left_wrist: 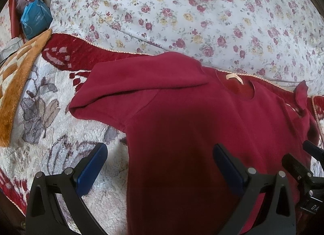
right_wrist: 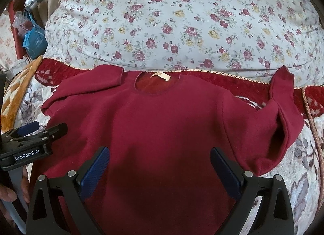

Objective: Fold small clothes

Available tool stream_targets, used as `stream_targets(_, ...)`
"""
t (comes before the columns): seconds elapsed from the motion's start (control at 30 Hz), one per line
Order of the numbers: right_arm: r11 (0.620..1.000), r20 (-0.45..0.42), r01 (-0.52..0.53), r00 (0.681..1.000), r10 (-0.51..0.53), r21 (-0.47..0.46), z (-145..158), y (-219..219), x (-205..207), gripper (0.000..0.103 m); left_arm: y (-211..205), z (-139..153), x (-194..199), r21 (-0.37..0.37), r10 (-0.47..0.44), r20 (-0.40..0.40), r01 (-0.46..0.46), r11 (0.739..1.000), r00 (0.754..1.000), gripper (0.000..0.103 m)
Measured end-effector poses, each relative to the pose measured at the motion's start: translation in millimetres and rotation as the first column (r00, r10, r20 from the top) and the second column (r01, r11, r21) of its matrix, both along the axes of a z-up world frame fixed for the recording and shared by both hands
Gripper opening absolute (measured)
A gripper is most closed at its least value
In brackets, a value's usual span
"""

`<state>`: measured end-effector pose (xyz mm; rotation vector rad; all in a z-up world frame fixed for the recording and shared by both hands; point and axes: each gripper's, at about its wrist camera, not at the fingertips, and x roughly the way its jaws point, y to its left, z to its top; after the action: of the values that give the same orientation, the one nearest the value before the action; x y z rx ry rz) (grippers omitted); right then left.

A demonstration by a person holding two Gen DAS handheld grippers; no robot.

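A small dark red sweatshirt [right_wrist: 162,117] lies face up on a plush blanket [left_wrist: 60,125], collar and pale label [right_wrist: 161,75] toward the far side. Its left sleeve [right_wrist: 85,85] is folded in toward the collar; its right sleeve [right_wrist: 283,109] bends upward. The sweatshirt also shows in the left wrist view [left_wrist: 182,123]. My left gripper [left_wrist: 160,153] is open and empty, over the garment's left edge near its lower body. My right gripper [right_wrist: 160,158] is open and empty, over the middle of the lower body. The left gripper also shows at the right wrist view's left edge [right_wrist: 42,129].
A large floral quilt [right_wrist: 182,22] is heaped behind the collar. An orange plush cloth [left_wrist: 18,76] lies at the left. A blue bag [left_wrist: 34,20] and clutter stand at the far left. The blanket's red border [right_wrist: 232,81] runs behind the garment.
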<state>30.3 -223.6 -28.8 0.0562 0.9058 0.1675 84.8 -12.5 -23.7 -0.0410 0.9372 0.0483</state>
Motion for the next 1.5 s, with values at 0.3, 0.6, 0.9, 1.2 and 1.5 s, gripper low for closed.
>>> stream_targets(0.3, 0.998, -0.015, -0.044, 0.999, 0.044, 0.04, 2.0, 19.2, 33.4, 0.098, 26.7, 0.7, 10.1, -0.046, 0.076, 0.006, -0.076, 0.996, 0.997, 0.103)
stream_targets(0.6, 0.986, -0.084, -0.093, 0.991, 0.105, 0.138, -15.8, 63.4, 131.8, 0.072, 67.5, -7.6, 25.1, -0.082, 0.18, -0.028, -0.182, 0.98, 0.983, 0.103)
stream_targets(0.9, 0.976, -0.164, -0.091, 0.979, 0.124, 0.197, -53.9, 101.7, 214.6, 0.075, 84.0, -22.2, 37.3, -0.088, 0.212, -0.09, -0.22, 0.972, 0.973, 0.103)
stream_targets(1.2, 0.96, -0.098, -0.113, 0.985, 0.143, 0.256, -25.0, 93.6, 206.1, 0.007, 83.0, -16.5, 39.6, -0.052, 0.225, -0.081, -0.23, 0.972, 0.971, 0.103)
stream_targets(1.5, 0.95, 0.003, -0.203, 0.978, 0.208, 0.239, 38.6, 56.6, 145.4, 0.009, 93.9, -8.0, 26.0, -0.068, 0.28, -0.054, -0.284, 0.956, 0.958, 0.103)
